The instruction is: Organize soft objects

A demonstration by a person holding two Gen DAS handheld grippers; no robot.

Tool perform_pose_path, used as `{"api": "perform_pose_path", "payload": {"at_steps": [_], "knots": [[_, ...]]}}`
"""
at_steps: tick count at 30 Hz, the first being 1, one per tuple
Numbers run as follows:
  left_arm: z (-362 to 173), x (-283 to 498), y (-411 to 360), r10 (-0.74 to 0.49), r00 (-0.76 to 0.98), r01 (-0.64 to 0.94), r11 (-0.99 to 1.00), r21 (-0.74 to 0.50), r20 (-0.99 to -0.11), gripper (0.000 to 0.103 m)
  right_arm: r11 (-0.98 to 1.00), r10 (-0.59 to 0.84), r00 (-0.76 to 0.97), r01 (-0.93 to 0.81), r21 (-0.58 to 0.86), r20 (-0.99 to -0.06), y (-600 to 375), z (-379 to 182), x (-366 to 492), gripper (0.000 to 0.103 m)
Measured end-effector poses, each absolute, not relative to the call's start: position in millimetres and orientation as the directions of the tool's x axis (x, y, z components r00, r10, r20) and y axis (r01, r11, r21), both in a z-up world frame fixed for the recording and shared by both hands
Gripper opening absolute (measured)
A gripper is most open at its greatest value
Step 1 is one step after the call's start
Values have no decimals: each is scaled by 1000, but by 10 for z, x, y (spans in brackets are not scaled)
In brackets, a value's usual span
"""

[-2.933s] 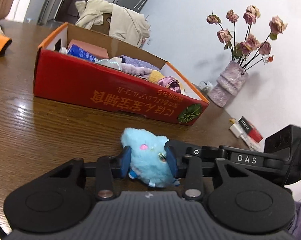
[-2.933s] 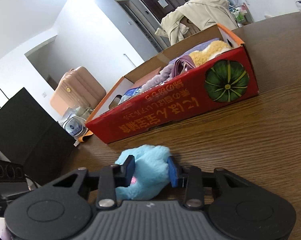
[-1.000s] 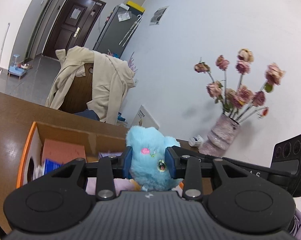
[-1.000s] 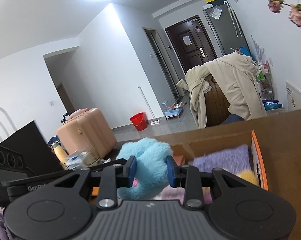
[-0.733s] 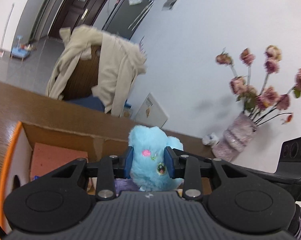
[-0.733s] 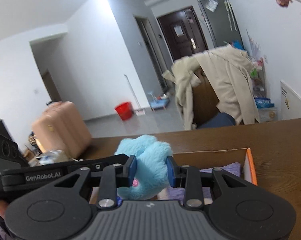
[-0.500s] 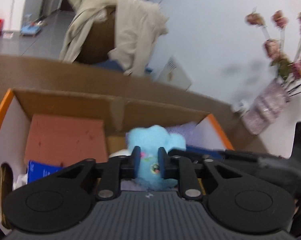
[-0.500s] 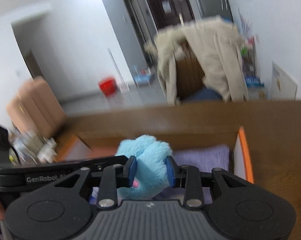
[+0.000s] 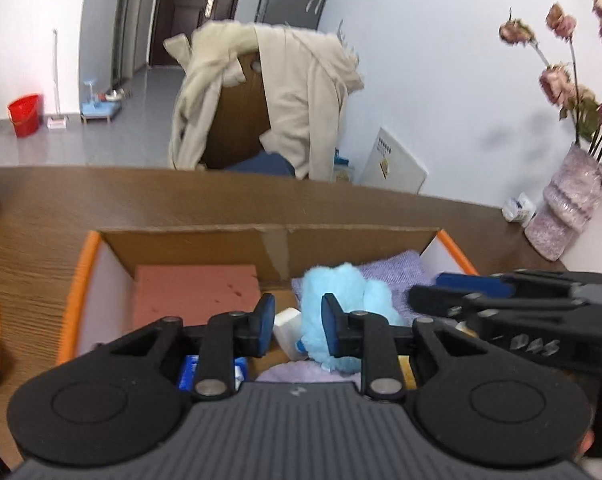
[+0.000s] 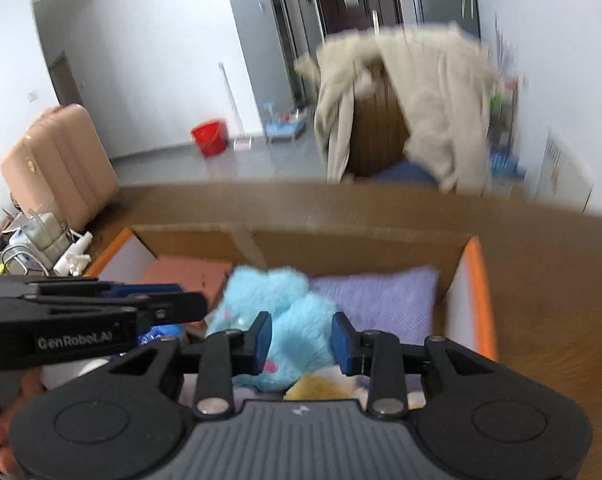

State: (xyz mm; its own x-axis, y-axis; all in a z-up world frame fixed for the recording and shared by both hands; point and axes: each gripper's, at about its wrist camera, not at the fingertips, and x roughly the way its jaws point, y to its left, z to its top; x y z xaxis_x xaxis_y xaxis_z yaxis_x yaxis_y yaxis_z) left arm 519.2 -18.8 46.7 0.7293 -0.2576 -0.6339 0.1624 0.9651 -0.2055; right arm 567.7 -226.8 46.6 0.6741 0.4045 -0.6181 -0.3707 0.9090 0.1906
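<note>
Cardboard box (image 9: 81, 280), orange-rimmed, on a wooden table (image 9: 41, 208), directly below both tongs.

Blue plush toy (image 9: 341, 296): lying inside the box, ahead of the tongs, partly on a lilac knitted cloth (image 9: 397, 268) at the far right corner.

Left gripper (image 9: 297, 326): jaws apart, nothing between them; the toy sits just past its right pad.

Right gripper (image 10: 301, 338): jaws apart, the toy's fur in the gap (whether the pads touch it cannot be told).

Also in the box: pink foam block (image 9: 193, 292) at far left, white block (image 9: 287, 324), blue packet (image 9: 189, 372), yellow fluffy piece (image 10: 317, 388) nearest the right tongs.

Beyond the table: beige coat (image 9: 285, 92) over a chair, red bucket (image 9: 25, 114), vase of dried roses (image 9: 569, 204) far right, pink suitcase (image 10: 57, 164).
</note>
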Motion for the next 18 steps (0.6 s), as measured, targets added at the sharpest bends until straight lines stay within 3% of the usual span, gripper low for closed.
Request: {"api": "perform_pose_path", "payload": {"at_steps": [12,15,18], "knots": [[1150,4190,198,-163,826,128,987,-101,-540,46,933,339,771,-348,90,-539,-2754,1278,4705,53],[1191,4038,239,-146,833,103,989,-109,-534,48,947,301,783,-313,72,-544,-2871,1324,4517,53],[1237,3874,212,-136,846,102,990,-94,-516,58,952,287,796,-297,69,-533,-2920,1360,4318,54]]}}
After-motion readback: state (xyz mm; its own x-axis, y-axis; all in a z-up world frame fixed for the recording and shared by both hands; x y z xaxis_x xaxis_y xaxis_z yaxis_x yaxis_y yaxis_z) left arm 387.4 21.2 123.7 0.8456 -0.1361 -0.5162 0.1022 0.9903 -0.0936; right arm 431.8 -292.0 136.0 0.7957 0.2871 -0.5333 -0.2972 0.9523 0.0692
